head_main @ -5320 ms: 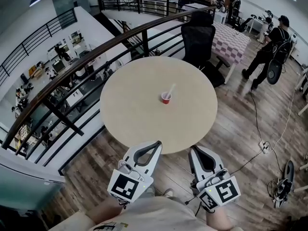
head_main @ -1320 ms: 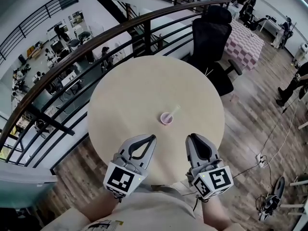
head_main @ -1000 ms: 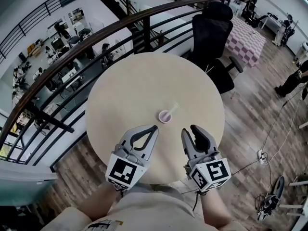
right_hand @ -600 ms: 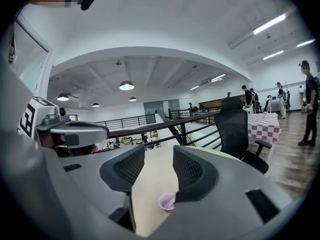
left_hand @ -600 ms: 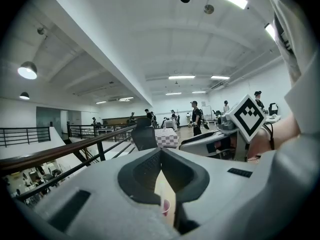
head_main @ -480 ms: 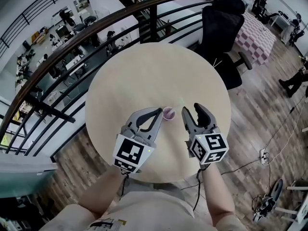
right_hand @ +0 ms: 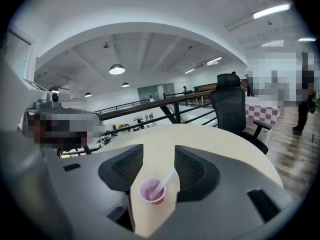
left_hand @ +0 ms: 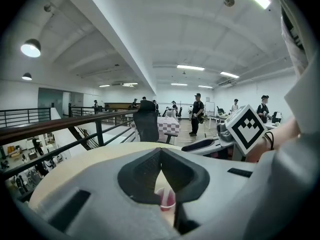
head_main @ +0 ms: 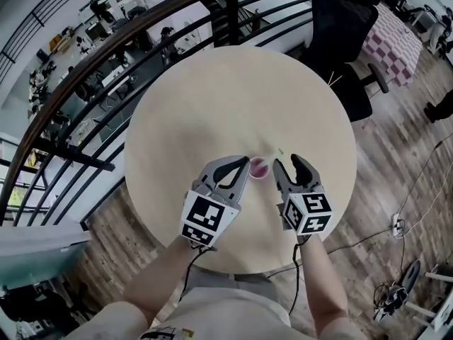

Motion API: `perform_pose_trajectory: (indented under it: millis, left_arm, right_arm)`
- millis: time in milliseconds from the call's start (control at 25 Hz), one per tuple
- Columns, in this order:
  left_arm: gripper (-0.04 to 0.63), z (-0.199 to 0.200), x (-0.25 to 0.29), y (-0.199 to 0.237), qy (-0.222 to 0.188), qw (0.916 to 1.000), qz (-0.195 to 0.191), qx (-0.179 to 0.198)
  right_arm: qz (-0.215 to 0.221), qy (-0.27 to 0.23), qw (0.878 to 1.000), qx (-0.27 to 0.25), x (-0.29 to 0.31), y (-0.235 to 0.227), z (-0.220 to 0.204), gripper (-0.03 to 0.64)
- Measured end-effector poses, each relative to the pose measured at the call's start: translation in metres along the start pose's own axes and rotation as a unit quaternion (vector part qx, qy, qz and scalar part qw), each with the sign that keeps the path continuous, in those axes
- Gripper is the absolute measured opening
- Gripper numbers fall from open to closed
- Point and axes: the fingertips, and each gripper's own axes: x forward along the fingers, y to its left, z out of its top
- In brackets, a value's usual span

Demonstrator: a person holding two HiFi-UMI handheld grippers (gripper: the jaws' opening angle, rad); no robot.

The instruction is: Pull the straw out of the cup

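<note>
On table (head_main: pixel 212 98): cup (right_hand: pixel 146 191), straw (right_hand: pixel 164 181) inside, perhaps pink; left fingers (left_hand: pixel 90 184) closed, right (right_hand: pixel 235 179) just-opening, empty.

Round table (head_main: pixel 212 98), blk chair (head_main: pixel 340 16), wood floor (head_main: pixel 403 154), railing (head_main: pixel 106 57).

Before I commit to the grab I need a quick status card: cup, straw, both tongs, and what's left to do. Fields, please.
cup: upright on the round table, between the tips of the two tongs in the head view
straw: in the cup, leaning up-right in the right gripper view
left tongs: tips together, nothing gripped, beside the cup; contact unclear
right tongs: jaws have just been opening, now wide; cup and straw show in the gap, untouched
task status: straw not yet pulled
</note>
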Motion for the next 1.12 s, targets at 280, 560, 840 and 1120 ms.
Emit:
perform_pose_trajectory:
  millis: [280,560,840,1120]
  left_arm:
    - [0.014,-0.049,0.033,0.007,0.040,0.9989,-0.013,-0.019]
    - [0.014,-0.077,0.055,0.010,0.070,0.9969,-0.022,-0.028]
    - [0.014,-0.090,0.062,0.016,0.067,0.9971,-0.006,-0.036]
    - [0.014,-0.094,0.052,0.017,0.070,0.9968,-0.002,-0.038]
  right_arm:
    - [-0.013,0.035,0.999,0.018,0.034,-0.022,-0.032,0.184]
    - [0.010,0.093,0.995,0.040,0.063,-0.030,-0.067,0.183]
    - [-0.001,0.097,0.994,0.051,0.077,-0.038,-0.081,0.112]
    - [0.008,0.088,0.994,0.057,0.080,-0.031,-0.083,0.061]
